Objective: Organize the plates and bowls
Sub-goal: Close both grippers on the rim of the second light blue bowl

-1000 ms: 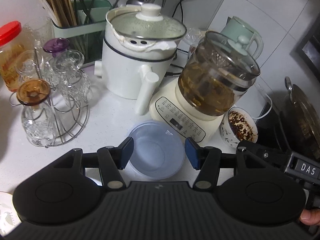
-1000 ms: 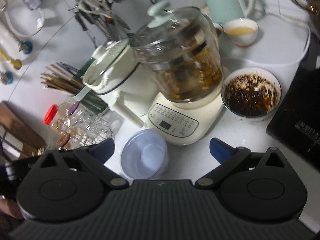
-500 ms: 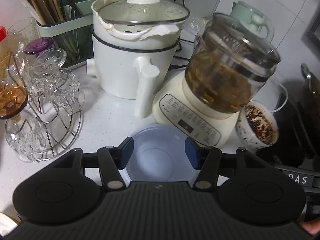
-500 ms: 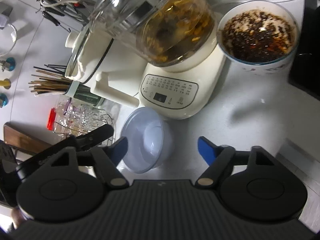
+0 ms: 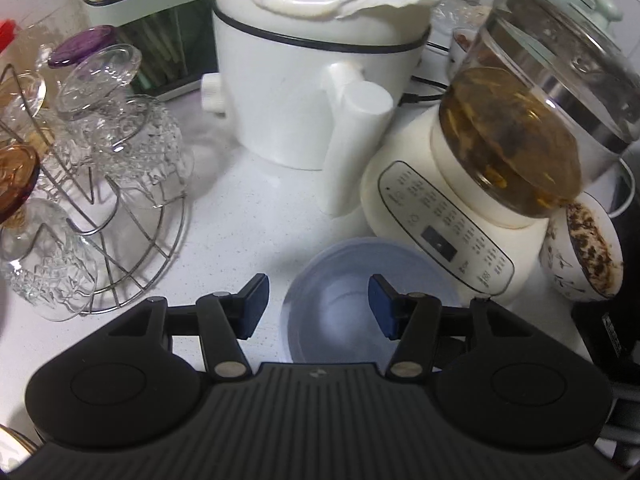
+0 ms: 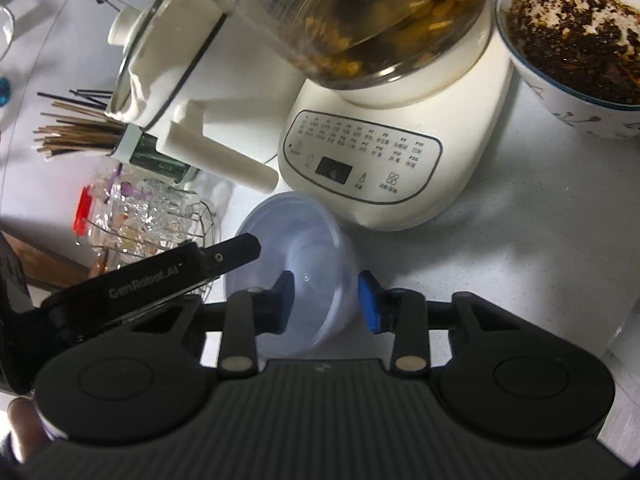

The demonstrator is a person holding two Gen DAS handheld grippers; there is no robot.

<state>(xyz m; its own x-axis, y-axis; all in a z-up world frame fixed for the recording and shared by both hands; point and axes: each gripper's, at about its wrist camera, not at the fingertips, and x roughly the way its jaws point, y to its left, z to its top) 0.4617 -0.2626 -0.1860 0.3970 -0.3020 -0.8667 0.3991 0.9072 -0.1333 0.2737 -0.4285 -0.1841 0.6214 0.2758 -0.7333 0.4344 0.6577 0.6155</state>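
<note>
A translucent pale-blue plastic bowl (image 5: 360,280) (image 6: 296,248) stands on the white counter in front of the kettle base. My left gripper (image 5: 318,306) is open just above it. The bowl's left rim lies between its blue pads, and the right pad hangs over the bowl's inside. My right gripper (image 6: 326,302) straddles the bowl's right wall, left pad inside and right pad outside. Its jaws are closing and still stand off the wall. One black finger (image 6: 180,276) of the left gripper shows in the right wrist view, at the bowl's left rim.
A cream kettle base (image 5: 440,216) with a glass jug stands right behind the bowl. A white cooker (image 5: 312,92) is beside it. A ceramic bowl of dark flakes (image 5: 588,248) (image 6: 572,40) sits at right, a wire rack of glasses (image 5: 100,184) at left, a black hob (image 5: 608,332) at far right.
Both grippers have come down and closer to the plastic bowl. The right jaws have narrowed from wide open to a small gap around the bowl's wall. The left jaws kept their width.
</note>
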